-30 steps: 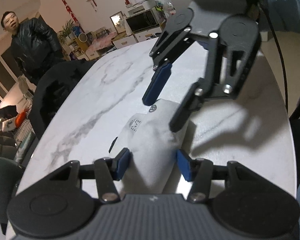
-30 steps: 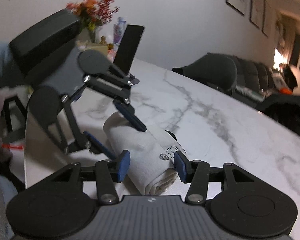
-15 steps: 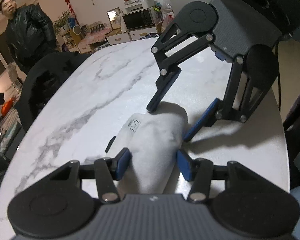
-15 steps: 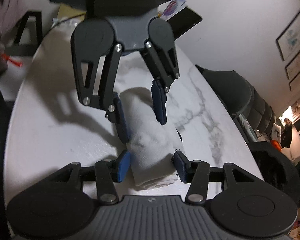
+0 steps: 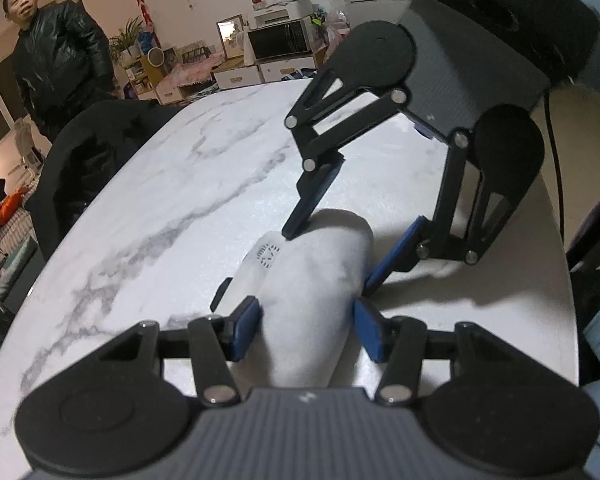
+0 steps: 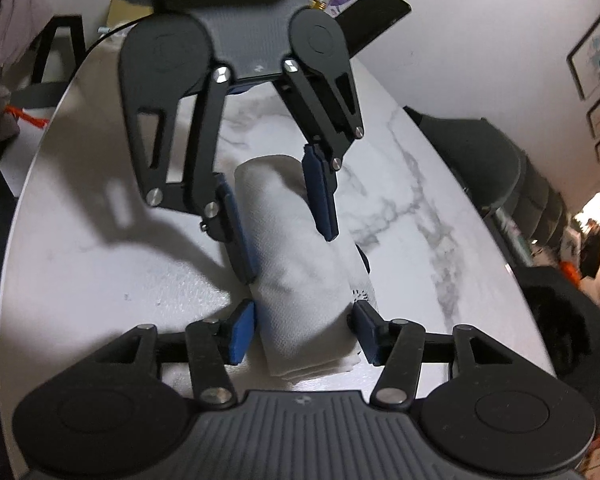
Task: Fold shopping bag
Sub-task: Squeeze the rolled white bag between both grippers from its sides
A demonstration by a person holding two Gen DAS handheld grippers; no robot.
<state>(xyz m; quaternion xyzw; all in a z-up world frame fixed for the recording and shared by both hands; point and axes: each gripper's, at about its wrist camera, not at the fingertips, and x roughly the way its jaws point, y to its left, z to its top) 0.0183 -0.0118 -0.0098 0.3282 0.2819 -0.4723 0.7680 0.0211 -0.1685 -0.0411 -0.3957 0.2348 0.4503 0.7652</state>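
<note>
The white shopping bag lies rolled into a thick bundle on the marble table, a small printed logo on its side. My left gripper stands open, its blue pads either side of the bundle's near end. My right gripper faces it, open, straddling the far end with one fingertip resting on top by the logo. In the right wrist view the bag runs lengthwise between my right gripper and the left gripper, whose fingers flank it.
A person in a black jacket stands beyond the table's far left. A dark coat hangs over a chair at that edge. Another dark chair stands by the table, and a black flat object leans at its end.
The right gripper has swung down from above and turned to face the left one, now straddling the bag's other end. The bag has been pressed into a tighter roll.
</note>
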